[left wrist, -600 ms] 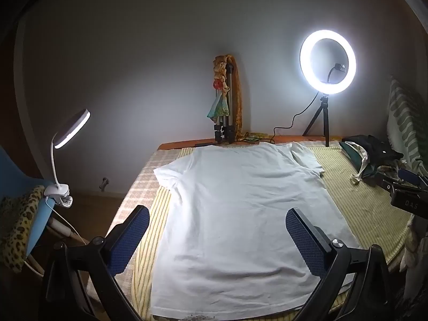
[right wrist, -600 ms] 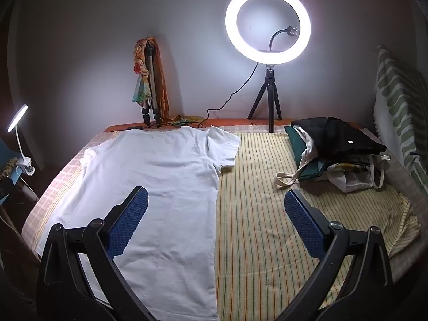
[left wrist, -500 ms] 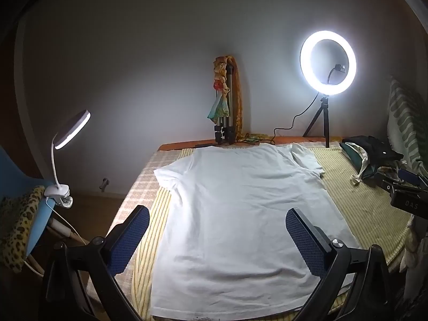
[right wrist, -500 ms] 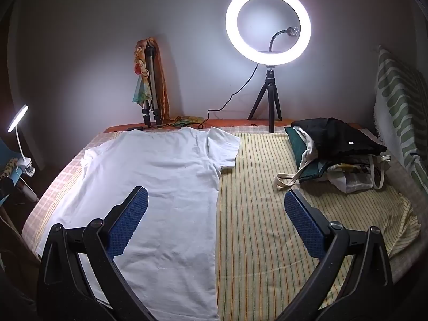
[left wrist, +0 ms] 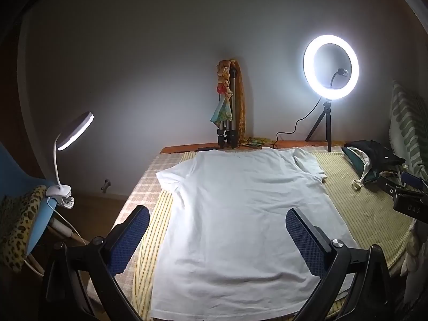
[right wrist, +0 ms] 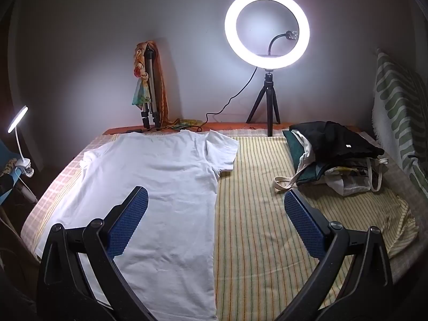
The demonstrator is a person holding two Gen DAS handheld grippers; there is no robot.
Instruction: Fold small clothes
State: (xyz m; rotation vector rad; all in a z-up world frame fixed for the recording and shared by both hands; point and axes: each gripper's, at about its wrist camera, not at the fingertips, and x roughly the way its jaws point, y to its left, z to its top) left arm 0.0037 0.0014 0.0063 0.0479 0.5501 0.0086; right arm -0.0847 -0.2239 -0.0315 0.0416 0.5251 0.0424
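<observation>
A white T-shirt (left wrist: 240,214) lies flat on the striped yellow cloth (left wrist: 369,203), collar toward the far wall and both sleeves spread. My left gripper (left wrist: 218,236) hovers open above its lower half, nothing between the blue pads. In the right wrist view the same T-shirt (right wrist: 149,187) fills the left side of the cloth (right wrist: 267,214). My right gripper (right wrist: 215,219) is open over the shirt's right edge, its left pad above the shirt and its right pad above bare cloth. The right gripper's body (left wrist: 406,195) shows at the right edge of the left wrist view.
A lit ring light on a small tripod (right wrist: 267,40) stands at the back. A folded tripod with a scarf (right wrist: 148,88) leans on the wall. A pile of dark clothes and bags (right wrist: 334,155) sits at right. A clip lamp (left wrist: 67,155) and a chair with leopard-print fabric (left wrist: 18,219) stand left.
</observation>
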